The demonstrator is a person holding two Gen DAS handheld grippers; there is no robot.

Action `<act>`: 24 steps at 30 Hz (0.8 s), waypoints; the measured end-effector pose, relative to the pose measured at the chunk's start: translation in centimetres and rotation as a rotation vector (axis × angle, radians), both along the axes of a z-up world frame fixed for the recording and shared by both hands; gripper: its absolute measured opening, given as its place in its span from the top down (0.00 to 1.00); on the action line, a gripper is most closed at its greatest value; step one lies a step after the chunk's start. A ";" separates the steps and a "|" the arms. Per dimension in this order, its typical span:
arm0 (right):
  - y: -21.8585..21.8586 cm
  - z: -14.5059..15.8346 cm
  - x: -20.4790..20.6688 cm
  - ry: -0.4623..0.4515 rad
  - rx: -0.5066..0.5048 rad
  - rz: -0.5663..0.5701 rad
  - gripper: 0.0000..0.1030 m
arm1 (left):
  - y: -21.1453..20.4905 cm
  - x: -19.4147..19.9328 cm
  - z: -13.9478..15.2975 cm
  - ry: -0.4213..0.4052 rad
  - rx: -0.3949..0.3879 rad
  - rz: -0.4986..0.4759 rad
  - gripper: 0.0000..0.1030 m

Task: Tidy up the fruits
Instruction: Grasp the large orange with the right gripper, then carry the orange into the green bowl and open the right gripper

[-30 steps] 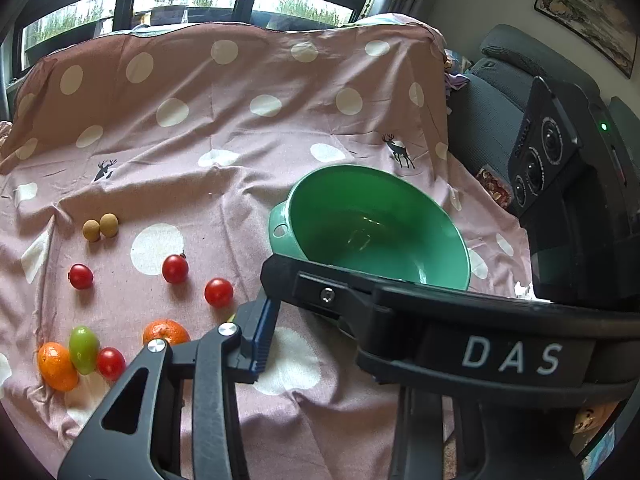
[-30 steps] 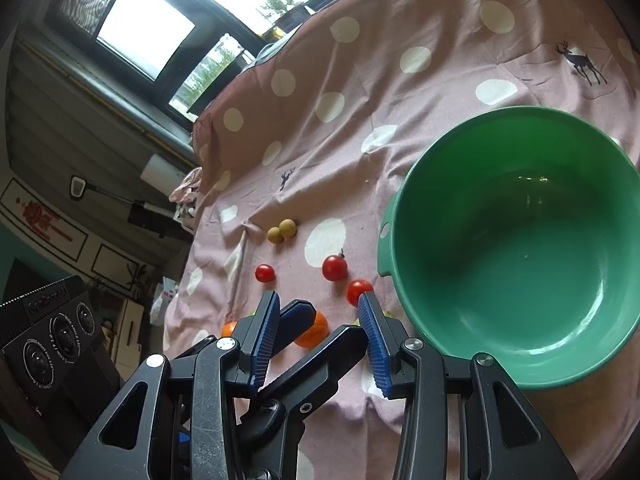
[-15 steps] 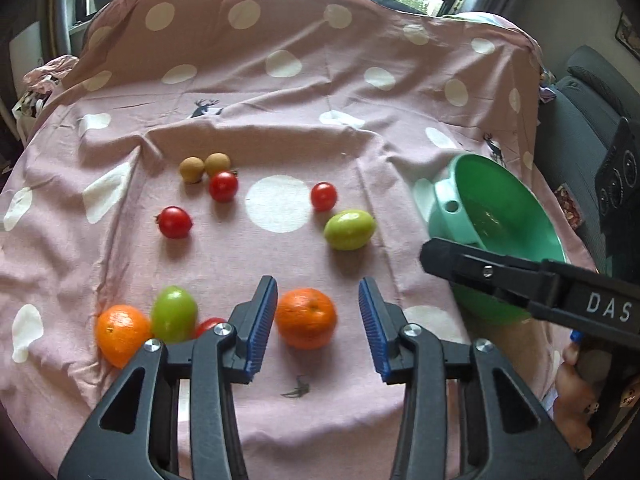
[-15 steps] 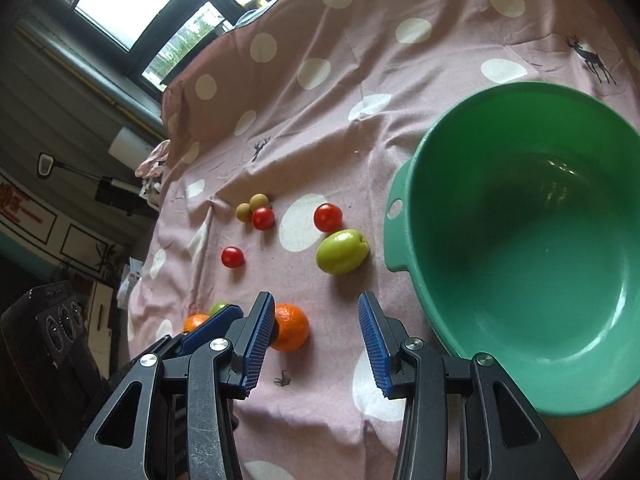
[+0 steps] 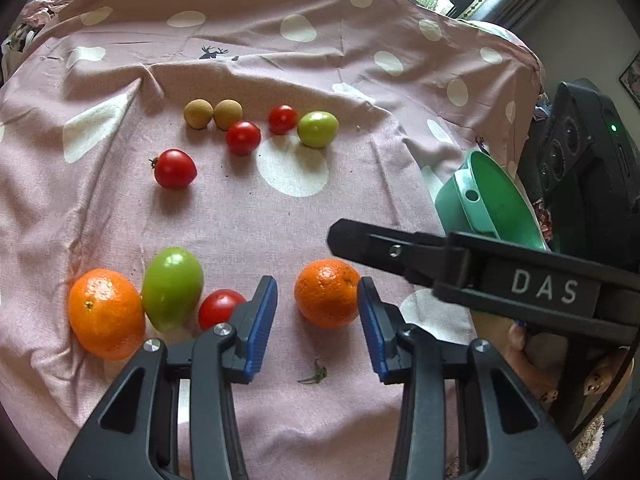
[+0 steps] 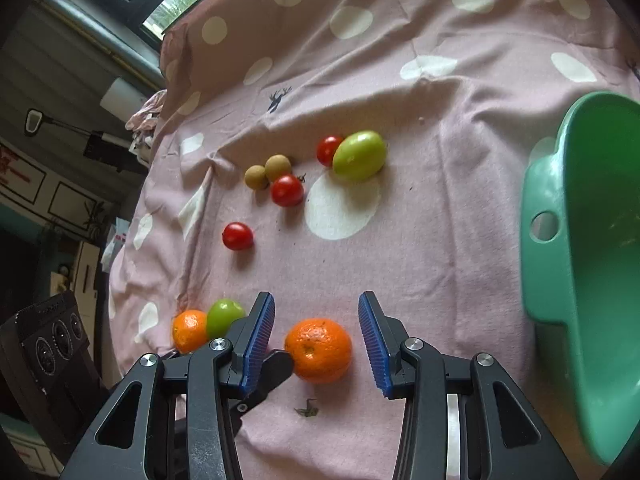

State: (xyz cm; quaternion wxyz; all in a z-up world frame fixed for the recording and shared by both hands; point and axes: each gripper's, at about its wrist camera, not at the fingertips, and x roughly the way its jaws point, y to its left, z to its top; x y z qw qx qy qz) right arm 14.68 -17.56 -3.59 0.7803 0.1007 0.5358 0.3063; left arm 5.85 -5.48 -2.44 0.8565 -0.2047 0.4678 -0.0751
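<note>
Both wrist views tilt steeply down, close over the spotted cloth (image 5: 248,208). Shared: near orange (image 5: 327,294) (image 6: 319,350), scattered fruit, green bowl (image 5: 486,200) (image 6: 560,264) at right.

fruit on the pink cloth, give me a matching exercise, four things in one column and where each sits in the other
Things:
1. lone orange
2. two brown fruits
3. green bowl
4. second orange

Places:
A. at the right edge of the cloth
B. side by side, far from the tools, next to a red tomato
C. at the near left, touching a green fruit
D. near, between the left tool's fingers, which are not clamped on it

Pairs: 1-D, 2-B, 3-A, 4-C
</note>
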 end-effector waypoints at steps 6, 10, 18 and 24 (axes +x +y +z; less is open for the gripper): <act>-0.5 -1.4 -0.4 0.050 0.021 -0.002 0.57 | -0.9 0.4 -1.0 0.019 -0.002 -0.017 0.61; -0.6 -2.0 -0.5 0.076 0.040 0.015 0.57 | -1.0 0.7 -1.3 0.013 -0.005 -0.015 0.61; -0.2 -2.5 -0.3 0.078 0.047 0.022 0.57 | -0.5 1.1 -1.6 0.001 -0.029 -0.009 0.60; -0.4 -2.7 -0.3 0.086 0.066 0.016 0.57 | -0.6 1.0 -1.4 -0.014 -0.029 -0.008 0.61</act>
